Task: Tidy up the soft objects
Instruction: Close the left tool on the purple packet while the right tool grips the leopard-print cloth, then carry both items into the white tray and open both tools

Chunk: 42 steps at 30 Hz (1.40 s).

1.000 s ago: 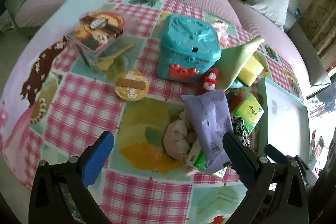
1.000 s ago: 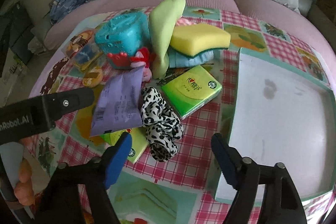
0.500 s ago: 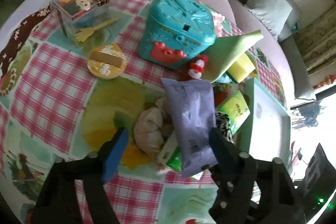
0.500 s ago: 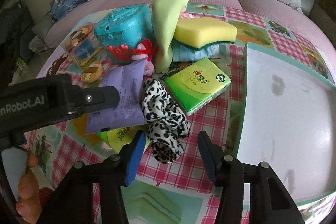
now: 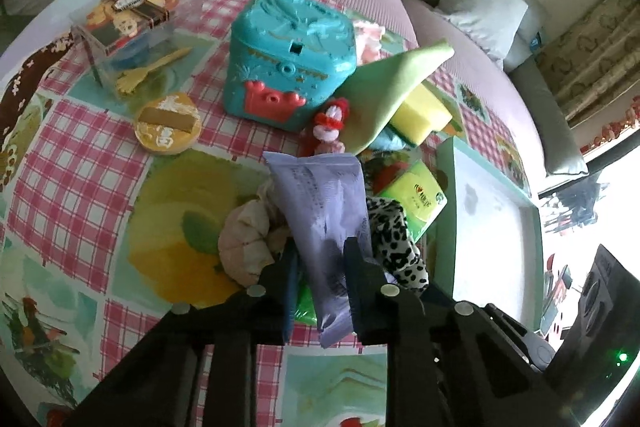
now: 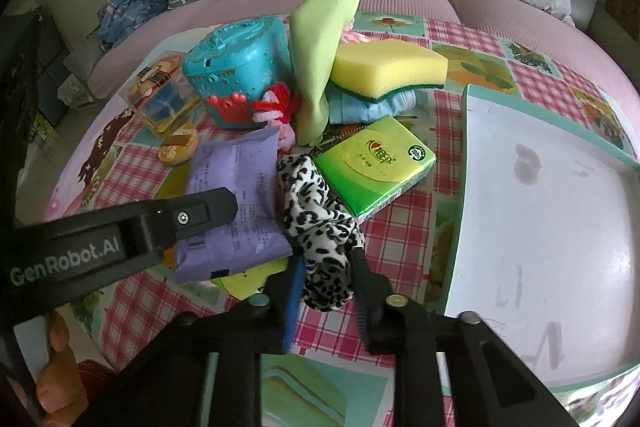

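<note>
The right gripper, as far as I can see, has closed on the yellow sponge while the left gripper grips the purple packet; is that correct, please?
Not quite. The right gripper has closed on the leopard-print scrunchie, not the yellow sponge, which lies untouched further back on the pile; the right wrist view shows it. The rest holds: the left gripper grips the purple packet. Both grippers' jaws have just been closing.

We see a lilac wipes packet point(image 5: 324, 211) beside a black-and-white leopard-print scrunchie point(image 6: 316, 223). The tissue pack point(image 6: 374, 163) is bright green, the sponge point(image 6: 390, 67) yellow over dark green, the cloth point(image 6: 320, 39) pale green. The toy chest point(image 5: 290, 55) is teal with a red clasp. The tablecloth point(image 5: 80, 163) shows pink gingham squares; the tray point(image 6: 540, 195) is white, rimmed mint.
</note>
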Each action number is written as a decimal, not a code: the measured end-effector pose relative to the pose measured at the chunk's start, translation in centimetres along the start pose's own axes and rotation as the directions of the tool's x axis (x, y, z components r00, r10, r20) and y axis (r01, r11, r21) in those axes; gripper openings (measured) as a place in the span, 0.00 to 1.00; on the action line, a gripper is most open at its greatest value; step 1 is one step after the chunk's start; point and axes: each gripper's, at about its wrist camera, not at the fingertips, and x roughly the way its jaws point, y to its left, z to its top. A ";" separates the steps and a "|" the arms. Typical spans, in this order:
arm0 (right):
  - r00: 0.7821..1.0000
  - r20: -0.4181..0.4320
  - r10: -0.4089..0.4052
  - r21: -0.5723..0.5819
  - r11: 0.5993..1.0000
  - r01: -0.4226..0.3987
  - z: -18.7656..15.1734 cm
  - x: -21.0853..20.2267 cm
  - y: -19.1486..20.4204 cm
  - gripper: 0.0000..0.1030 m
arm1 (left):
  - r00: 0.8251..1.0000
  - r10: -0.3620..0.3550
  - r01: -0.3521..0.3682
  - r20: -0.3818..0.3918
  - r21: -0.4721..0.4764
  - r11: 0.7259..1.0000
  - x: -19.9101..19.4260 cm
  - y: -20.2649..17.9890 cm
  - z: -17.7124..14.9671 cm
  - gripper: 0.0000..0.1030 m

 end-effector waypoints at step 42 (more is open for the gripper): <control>0.909 0.411 -0.066 0.199 0.980 -0.019 -0.2 -11.4 -6.9 0.09 | 0.957 -0.138 0.074 0.254 0.247 0.966 -7.5 -7.1 2.1 0.10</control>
